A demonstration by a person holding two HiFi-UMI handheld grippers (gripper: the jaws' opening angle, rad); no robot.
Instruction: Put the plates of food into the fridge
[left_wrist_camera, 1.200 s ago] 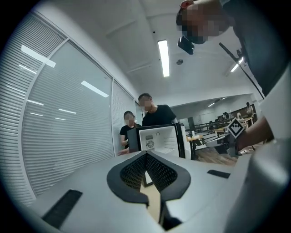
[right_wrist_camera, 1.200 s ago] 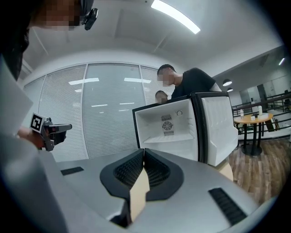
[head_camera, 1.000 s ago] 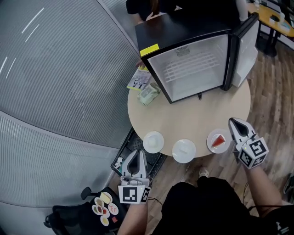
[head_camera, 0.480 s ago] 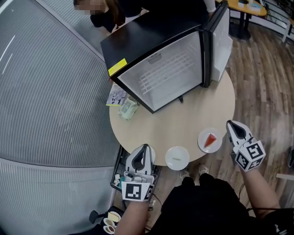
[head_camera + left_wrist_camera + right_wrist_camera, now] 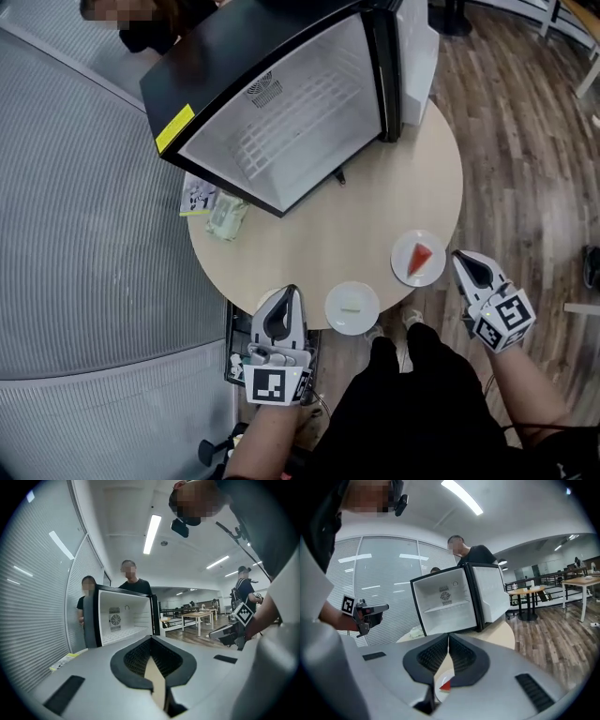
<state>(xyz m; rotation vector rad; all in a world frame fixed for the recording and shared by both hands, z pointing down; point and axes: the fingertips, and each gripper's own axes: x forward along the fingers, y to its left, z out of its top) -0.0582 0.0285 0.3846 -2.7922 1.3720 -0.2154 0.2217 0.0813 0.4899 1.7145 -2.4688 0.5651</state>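
Observation:
A black mini fridge (image 5: 281, 131) stands open and empty on a round beige table (image 5: 375, 206); it also shows in the left gripper view (image 5: 124, 618) and in the right gripper view (image 5: 450, 604). Near the table's front edge sit a plate with a red slice (image 5: 418, 258) and a plate with a pale piece (image 5: 352, 307). My left gripper (image 5: 286, 292) hovers shut over the front left edge and hides whatever lies under it. My right gripper (image 5: 459, 258) is shut and empty, just right of the red-slice plate (image 5: 442, 686).
A leaflet (image 5: 199, 197) and a crumpled packet (image 5: 225, 217) lie on the table's left side beside the fridge. A black crate (image 5: 239, 349) sits on the floor under the table edge. People stand behind the fridge. Wooden floor (image 5: 525, 141) lies to the right.
The view has swung, so the fridge looms larger at upper left. My left gripper has come up over the table's front edge and covers the leftmost plate. The right gripper stays beside the red-slice plate.

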